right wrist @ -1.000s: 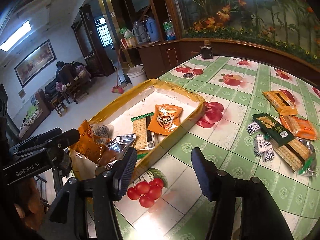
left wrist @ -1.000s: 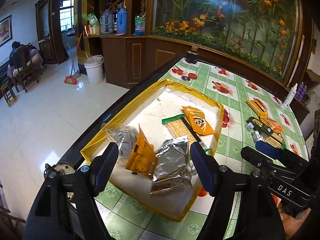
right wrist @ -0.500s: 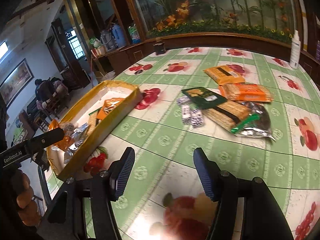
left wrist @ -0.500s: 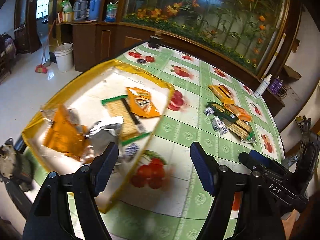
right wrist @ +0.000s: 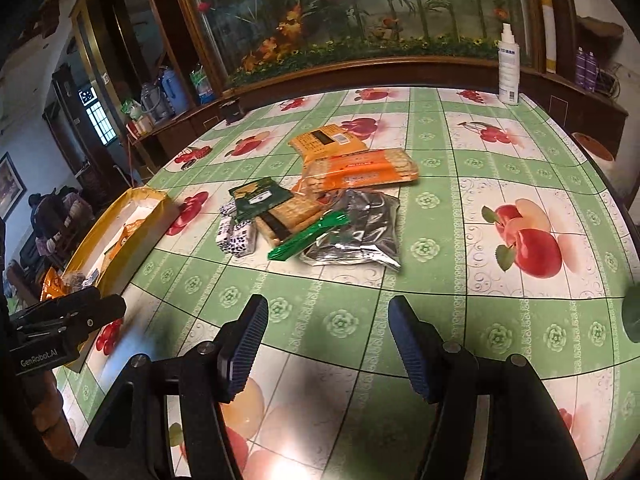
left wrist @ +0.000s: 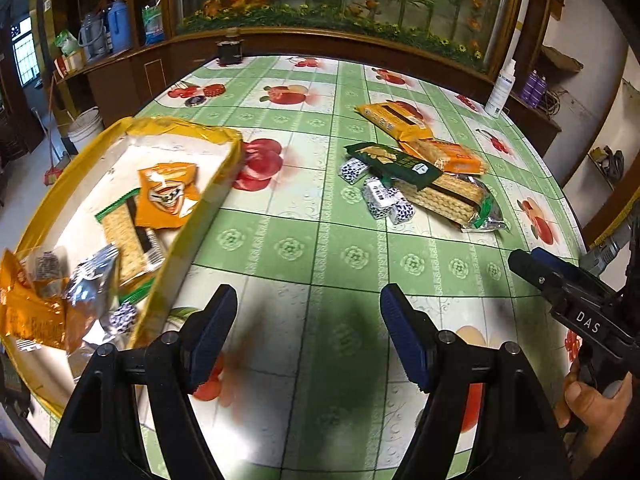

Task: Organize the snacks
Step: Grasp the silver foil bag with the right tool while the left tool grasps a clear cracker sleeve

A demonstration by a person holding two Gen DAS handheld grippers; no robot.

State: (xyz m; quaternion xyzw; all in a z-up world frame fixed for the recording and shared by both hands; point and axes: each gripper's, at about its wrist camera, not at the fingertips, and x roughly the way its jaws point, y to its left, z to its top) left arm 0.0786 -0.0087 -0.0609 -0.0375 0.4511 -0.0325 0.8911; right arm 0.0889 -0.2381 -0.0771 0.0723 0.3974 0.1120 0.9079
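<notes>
Hovering above the tablecloth, both the left gripper and the right gripper are held wide and empty, the right having just been opening; snack packets lie beyond.

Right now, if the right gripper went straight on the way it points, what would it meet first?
Probably bare tablecloth: the right gripper is open, empty and angled down at the table. Beyond that, the silver foil packet at the near edge of the snack pile looks closest, though depth is unclear.

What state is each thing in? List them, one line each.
Left gripper: open, empty.
Right gripper: open, empty, jaws just been opening.
Yellow-rimmed cardboard tray: partly filled with snacks.
Orange snack pouch: lying in the tray.
Silver foil packet: on the table, outside the tray.
White spray bottle: upright.
</notes>
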